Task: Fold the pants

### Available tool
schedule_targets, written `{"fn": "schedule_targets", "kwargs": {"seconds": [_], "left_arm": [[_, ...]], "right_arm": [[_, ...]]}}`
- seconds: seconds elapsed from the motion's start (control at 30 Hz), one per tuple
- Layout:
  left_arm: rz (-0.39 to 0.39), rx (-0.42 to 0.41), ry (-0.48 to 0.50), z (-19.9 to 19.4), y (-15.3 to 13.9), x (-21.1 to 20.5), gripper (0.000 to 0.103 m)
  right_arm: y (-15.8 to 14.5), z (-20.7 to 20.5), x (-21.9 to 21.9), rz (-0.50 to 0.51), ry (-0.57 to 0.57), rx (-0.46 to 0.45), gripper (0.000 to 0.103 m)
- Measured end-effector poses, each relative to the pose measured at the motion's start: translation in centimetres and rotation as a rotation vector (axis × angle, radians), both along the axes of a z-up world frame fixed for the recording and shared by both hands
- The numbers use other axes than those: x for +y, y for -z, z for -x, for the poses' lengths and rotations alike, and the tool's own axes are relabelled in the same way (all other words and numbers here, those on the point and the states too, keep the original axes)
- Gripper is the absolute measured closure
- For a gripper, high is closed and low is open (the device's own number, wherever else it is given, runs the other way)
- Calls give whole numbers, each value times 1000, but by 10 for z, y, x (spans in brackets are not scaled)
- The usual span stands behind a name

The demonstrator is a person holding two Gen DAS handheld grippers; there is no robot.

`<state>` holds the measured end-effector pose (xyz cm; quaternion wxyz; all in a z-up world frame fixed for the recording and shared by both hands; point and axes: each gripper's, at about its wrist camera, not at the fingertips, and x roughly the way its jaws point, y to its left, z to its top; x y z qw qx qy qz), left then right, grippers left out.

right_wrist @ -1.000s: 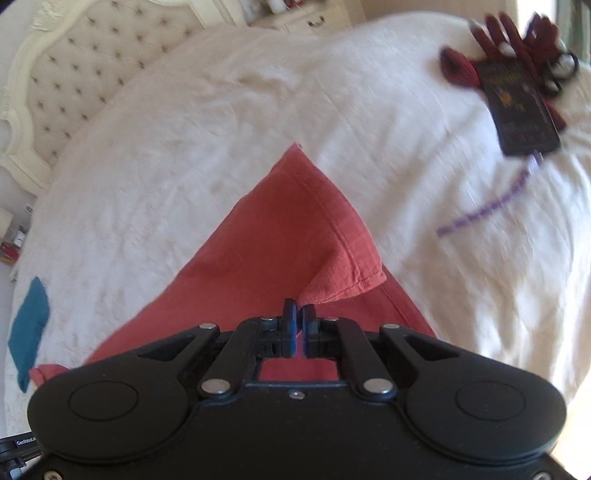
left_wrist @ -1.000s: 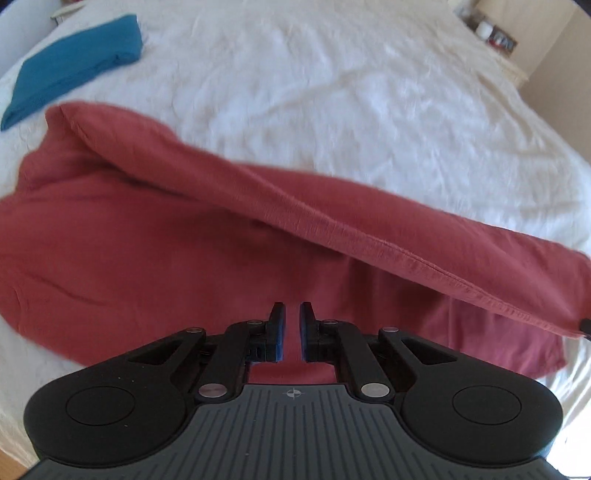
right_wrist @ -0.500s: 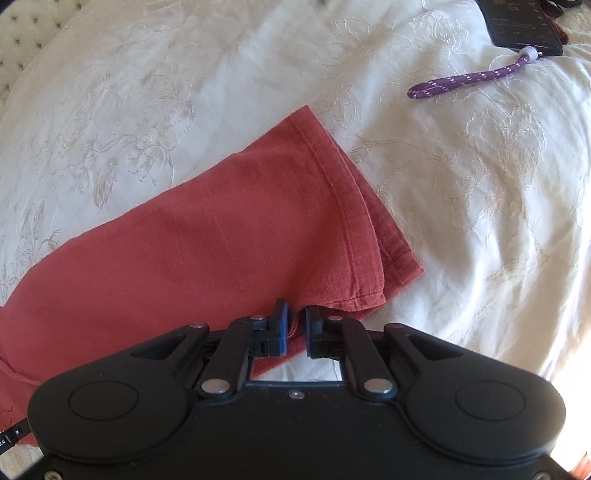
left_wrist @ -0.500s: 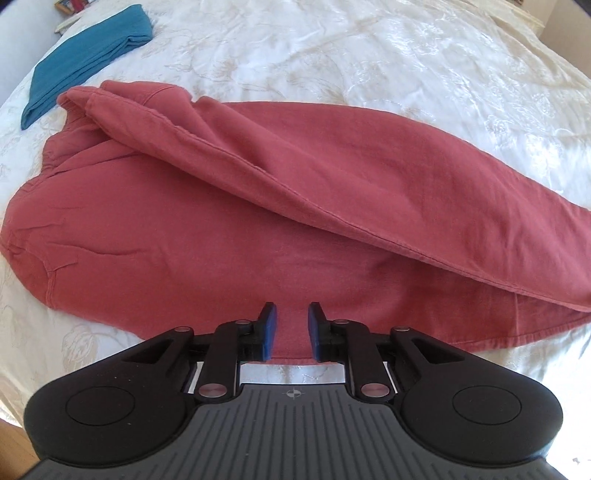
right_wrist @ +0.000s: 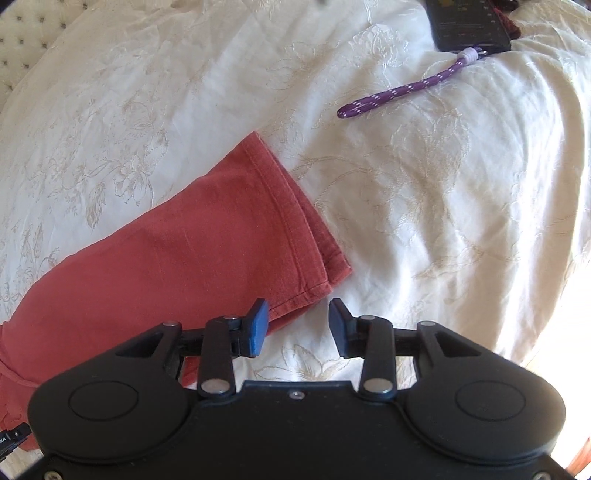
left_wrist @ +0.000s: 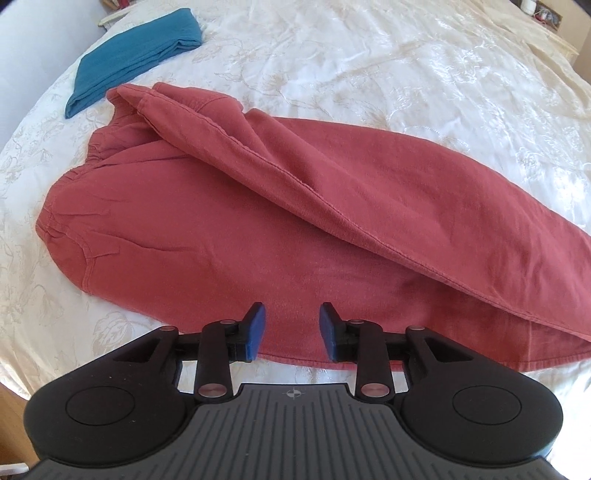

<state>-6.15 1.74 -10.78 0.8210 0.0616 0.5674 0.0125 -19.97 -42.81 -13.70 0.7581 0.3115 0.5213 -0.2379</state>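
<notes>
The red pants [left_wrist: 258, 229] lie flat on the white bedspread [left_wrist: 369, 55], folded lengthwise with one leg laid over the other, waistband at the left. My left gripper [left_wrist: 291, 328] is open and empty, just above the pants' near edge. In the right wrist view the leg cuffs [right_wrist: 295, 236] lie stacked on the bed. My right gripper [right_wrist: 298, 325] is open and empty, its left fingertip by the cuff corner.
A folded teal cloth [left_wrist: 136, 55] lies at the far left beyond the waistband. A purple cord [right_wrist: 402, 88] and a dark flat device [right_wrist: 469, 22] lie beyond the cuffs. A tufted headboard [right_wrist: 22, 40] stands at the far left.
Both grippers lowered the upper leg onto the lower one, then opened and let go of the cloth. The pants now lie flat.
</notes>
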Motion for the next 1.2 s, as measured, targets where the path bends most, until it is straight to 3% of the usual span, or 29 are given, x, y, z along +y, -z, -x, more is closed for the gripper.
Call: {"fn": "schedule_targets", "kwargs": {"seconds": [0.2, 0.4, 0.7, 0.8, 0.9, 1.2], "left_arm": [[-37, -17, -44, -1, -7, 4, 64], [-66, -38, -82, -3, -14, 22, 58], [-165, -50, -120, -13, -22, 72, 52], [-162, -38, -112, -24, -19, 98, 50], [-106, -7, -105, -38, -14, 129, 50], [-73, 47, -100, -100, 8, 231, 50]], "right_arm": [[-25, -14, 16, 47, -106, -67, 53], [-42, -50, 64, 90, -283, -134, 48], [-73, -106, 179, 296, -559, -276, 21], [-78, -122, 219, 353, -623, -279, 19], [-83, -137, 264, 412, -669, -309, 16], [-80, -213, 403, 251, -910, -343, 19]]}}
